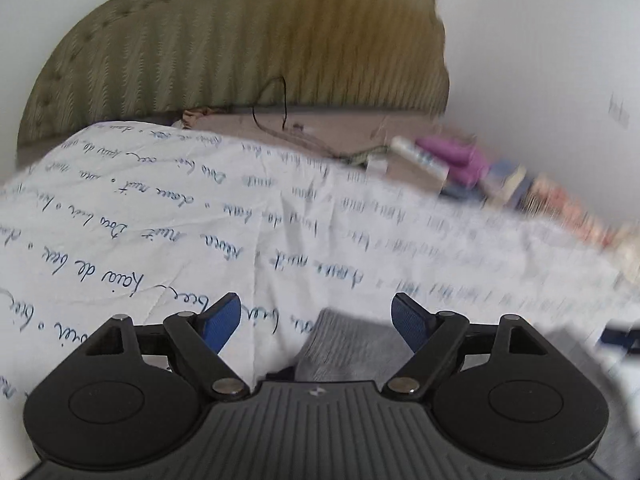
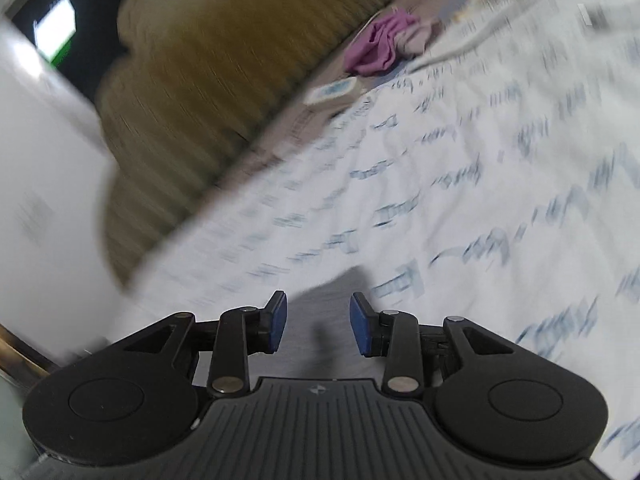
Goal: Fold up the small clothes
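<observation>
Here grey garment [image 1: 344, 344] edge lies between open left gripper [image 1: 316, 320].

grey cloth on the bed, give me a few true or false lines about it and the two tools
1. The left tool has its jaws apart. True.
2. The grey cloth is pinched in the right tool. False: those pads stand clear of it.
3. The cloth lies on a white sheet with blue writing. True.
4. A purple garment lies between the right tool's jaws. False: it lies far off by the olive headboard.
</observation>
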`<state>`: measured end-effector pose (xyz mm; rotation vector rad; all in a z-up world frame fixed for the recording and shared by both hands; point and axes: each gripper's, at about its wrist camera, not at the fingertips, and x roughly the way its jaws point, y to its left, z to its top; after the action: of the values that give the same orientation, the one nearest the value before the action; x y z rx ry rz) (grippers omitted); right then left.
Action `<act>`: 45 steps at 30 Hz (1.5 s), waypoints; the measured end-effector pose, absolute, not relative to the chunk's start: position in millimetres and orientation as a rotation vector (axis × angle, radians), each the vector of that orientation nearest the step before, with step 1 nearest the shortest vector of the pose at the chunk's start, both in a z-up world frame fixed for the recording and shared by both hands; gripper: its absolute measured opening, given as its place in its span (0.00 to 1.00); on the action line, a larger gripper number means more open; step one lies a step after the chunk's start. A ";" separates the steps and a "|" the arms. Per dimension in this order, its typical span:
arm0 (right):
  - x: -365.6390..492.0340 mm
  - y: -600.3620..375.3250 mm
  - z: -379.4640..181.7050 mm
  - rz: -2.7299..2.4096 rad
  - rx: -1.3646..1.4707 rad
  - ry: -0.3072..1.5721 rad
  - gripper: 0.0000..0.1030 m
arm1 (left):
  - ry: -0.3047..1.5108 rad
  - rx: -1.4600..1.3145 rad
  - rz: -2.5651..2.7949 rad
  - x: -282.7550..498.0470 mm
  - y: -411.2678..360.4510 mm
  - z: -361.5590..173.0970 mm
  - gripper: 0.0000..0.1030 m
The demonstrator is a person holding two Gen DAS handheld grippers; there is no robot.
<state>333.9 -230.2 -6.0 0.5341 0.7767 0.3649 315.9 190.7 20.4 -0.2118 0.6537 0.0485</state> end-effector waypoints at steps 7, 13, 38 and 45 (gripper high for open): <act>375.5 -195.4 -23.3 0.378 0.406 0.906 0.38 | 0.806 0.029 0.044 372.6 145.5 -22.0 0.80; 374.8 -183.3 -28.6 0.444 0.389 0.871 0.14 | 0.833 -0.023 -0.020 381.3 138.8 -23.9 0.10; 237.4 -242.8 11.8 0.314 0.500 0.647 0.69 | 0.500 -0.181 0.274 236.8 176.4 29.0 0.73; 90.5 -282.7 -36.2 0.279 0.884 0.732 0.66 | 0.533 -0.674 0.220 91.1 200.3 -8.6 0.73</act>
<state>90.5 -282.7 -36.2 0.8836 0.7324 0.2785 91.1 200.3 -8.6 -0.6745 0.5333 0.2202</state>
